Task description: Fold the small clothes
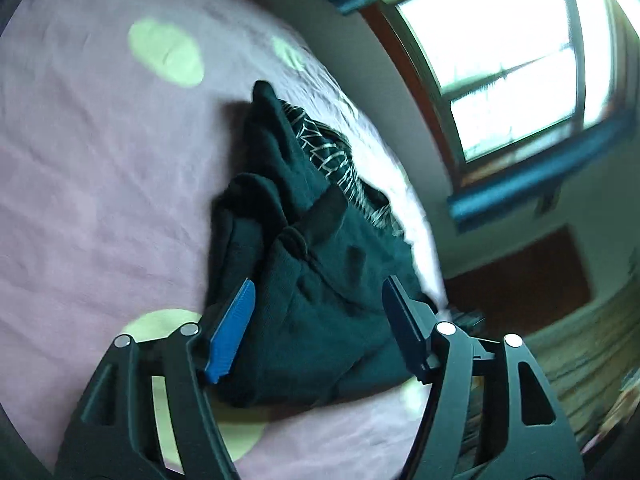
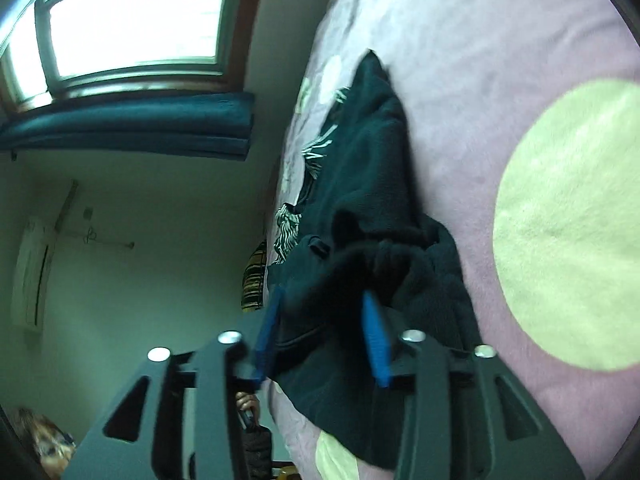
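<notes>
Only the right gripper [image 2: 324, 312] view shows a striped bag [image 2: 254, 280].

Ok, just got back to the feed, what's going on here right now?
A person with a handheld gripper in each hand is working on a dark green garment lying crumpled on a pink bedsheet with pale green dots. The left gripper is open, its fingers either side of the near end of the cloth. The right gripper is also open, with a bunched fold between its fingers, not yet clamped. A black-and-white patterned cloth lies beside the garment. No neat fold shows yet.
</notes>
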Demonstrator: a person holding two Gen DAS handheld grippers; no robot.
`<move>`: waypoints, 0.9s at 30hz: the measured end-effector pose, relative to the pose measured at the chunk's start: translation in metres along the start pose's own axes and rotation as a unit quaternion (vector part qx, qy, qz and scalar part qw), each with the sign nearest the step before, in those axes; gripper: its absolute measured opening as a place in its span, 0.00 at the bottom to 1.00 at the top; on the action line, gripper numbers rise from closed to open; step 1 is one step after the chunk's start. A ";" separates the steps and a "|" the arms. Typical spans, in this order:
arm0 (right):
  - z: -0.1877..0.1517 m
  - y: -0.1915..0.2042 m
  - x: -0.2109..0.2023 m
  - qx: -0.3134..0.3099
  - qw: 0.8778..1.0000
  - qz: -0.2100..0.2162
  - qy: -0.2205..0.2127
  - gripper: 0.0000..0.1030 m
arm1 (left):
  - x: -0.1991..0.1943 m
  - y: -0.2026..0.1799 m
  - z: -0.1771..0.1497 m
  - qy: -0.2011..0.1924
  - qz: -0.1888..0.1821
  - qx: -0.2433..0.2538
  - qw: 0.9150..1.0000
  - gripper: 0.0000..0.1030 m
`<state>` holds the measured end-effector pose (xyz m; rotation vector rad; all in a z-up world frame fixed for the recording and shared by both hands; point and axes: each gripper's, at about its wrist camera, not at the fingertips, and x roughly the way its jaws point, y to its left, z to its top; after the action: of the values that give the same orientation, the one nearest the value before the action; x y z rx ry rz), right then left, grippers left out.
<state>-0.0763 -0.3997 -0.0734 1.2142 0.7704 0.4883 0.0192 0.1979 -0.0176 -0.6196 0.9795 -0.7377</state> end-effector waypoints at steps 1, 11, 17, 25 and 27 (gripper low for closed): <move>-0.002 0.006 -0.003 -0.017 1.000 -0.009 -0.002 0.50 | 0.001 -0.005 0.001 0.004 0.013 0.019 1.000 0.64; -0.011 0.038 0.000 -0.104 0.988 -0.110 -0.014 0.54 | 0.059 -0.064 0.003 0.006 0.225 0.258 0.940 0.71; -0.017 0.035 0.005 -0.113 0.986 -0.125 -0.017 0.54 | 0.084 -0.081 0.011 0.033 0.223 0.307 0.925 0.71; -0.012 0.038 0.006 -0.123 0.983 -0.132 -0.028 0.54 | 0.106 -0.078 0.033 0.065 0.172 0.275 0.944 0.50; -0.011 0.038 0.007 -0.124 0.983 -0.135 -0.031 0.54 | 0.106 -0.073 0.036 0.068 0.167 0.263 0.948 0.50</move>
<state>-0.0776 -0.3768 -0.0402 0.8750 0.7825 0.3113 0.0697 0.0750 -0.0010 0.0655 0.9296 -0.7034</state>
